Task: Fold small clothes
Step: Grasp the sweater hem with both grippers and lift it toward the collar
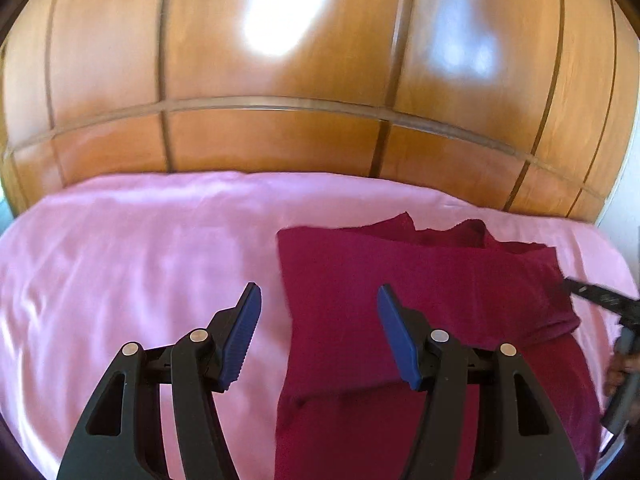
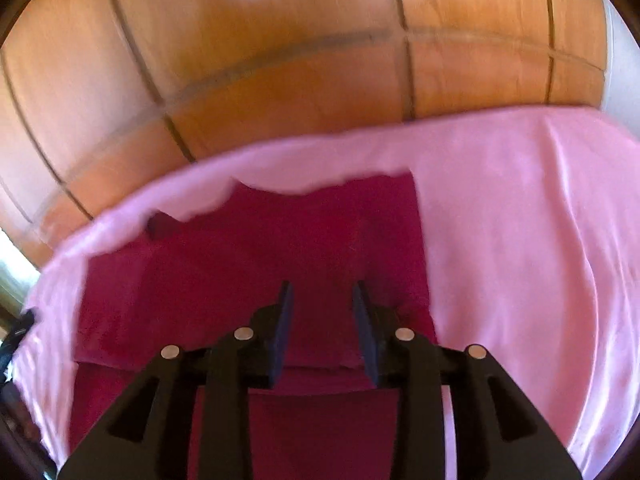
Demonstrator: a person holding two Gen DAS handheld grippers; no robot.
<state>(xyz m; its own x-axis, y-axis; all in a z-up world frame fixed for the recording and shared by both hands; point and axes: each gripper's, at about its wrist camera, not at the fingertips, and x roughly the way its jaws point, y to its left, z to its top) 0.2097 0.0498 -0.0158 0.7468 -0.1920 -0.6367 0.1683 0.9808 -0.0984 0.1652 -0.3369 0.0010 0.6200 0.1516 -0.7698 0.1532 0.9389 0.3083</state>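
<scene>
A dark red garment [image 1: 420,304] lies partly folded on the pink bed sheet [image 1: 140,248]. My left gripper [image 1: 318,300] is open and empty, above the garment's left edge. In the right wrist view the garment [image 2: 248,256] fills the middle, with a folded layer on top. My right gripper [image 2: 322,296] is open and empty just above the garment's near part. The right gripper also shows at the right edge of the left wrist view [image 1: 600,300].
A wooden wardrobe [image 1: 280,128] stands right behind the bed, also in the right wrist view [image 2: 280,60]. The pink sheet [image 2: 520,240] spreads to the right of the garment. A pale wall strip [image 1: 628,184] is at the far right.
</scene>
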